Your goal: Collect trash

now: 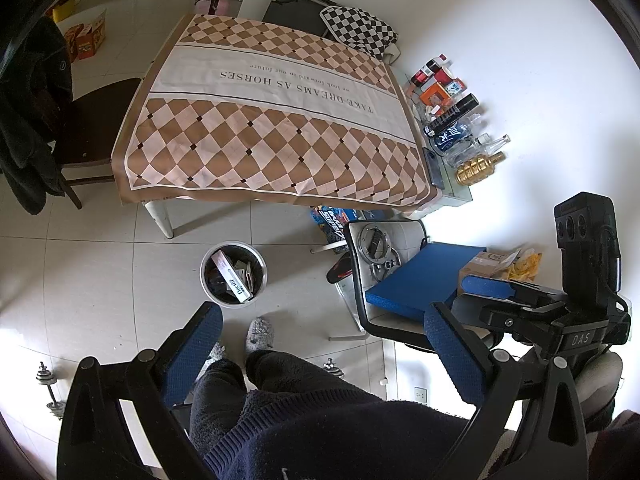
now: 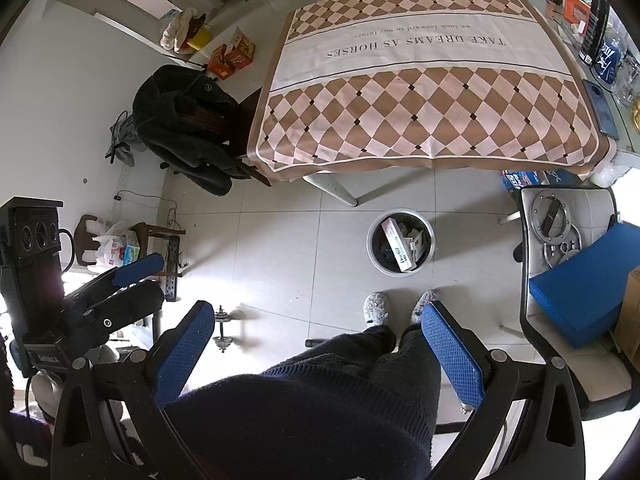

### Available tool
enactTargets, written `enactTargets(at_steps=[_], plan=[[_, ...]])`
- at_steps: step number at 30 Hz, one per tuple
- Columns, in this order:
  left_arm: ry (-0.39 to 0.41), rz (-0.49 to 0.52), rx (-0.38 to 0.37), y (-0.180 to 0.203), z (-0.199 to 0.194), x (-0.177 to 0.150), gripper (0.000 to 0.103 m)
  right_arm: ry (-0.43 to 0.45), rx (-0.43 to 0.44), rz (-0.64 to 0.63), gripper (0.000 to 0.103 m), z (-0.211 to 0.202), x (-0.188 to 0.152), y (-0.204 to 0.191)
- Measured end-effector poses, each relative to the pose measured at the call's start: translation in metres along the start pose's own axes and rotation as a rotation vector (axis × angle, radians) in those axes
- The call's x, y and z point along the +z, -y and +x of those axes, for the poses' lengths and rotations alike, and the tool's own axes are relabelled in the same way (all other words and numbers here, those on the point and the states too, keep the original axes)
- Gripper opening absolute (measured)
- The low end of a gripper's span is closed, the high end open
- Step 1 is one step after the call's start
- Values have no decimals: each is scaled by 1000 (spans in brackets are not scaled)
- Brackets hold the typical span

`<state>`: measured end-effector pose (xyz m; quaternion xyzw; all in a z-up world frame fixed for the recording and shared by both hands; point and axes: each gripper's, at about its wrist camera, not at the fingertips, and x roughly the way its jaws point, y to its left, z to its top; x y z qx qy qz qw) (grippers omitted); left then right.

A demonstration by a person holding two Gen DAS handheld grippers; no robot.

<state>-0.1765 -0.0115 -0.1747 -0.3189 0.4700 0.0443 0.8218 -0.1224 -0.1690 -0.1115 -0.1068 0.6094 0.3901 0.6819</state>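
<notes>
A round metal trash bin stands on the tiled floor in front of the table; it holds a white box labelled "Doctor" and other scraps. It also shows in the right wrist view. My left gripper is open and empty, held high above my legs and slippers. My right gripper is open and empty, at a similar height. Each gripper shows in the other's view: the right one and the left one, both with jaws apart. The checked tablecloth carries no loose items.
Bottles, boxes and a phone line the table's right edge. A white chair holds metal rings and a blue foam pad. A wooden chair with a dark coat stands left. Dumbbells lie on the floor.
</notes>
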Motion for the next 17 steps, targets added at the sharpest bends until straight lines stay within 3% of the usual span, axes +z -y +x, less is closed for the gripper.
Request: enactTargets(at_steps=[17], plan=[[1,-3,2,-3,-4,-2,103,-13,14,-17,103,-3,-5,6]])
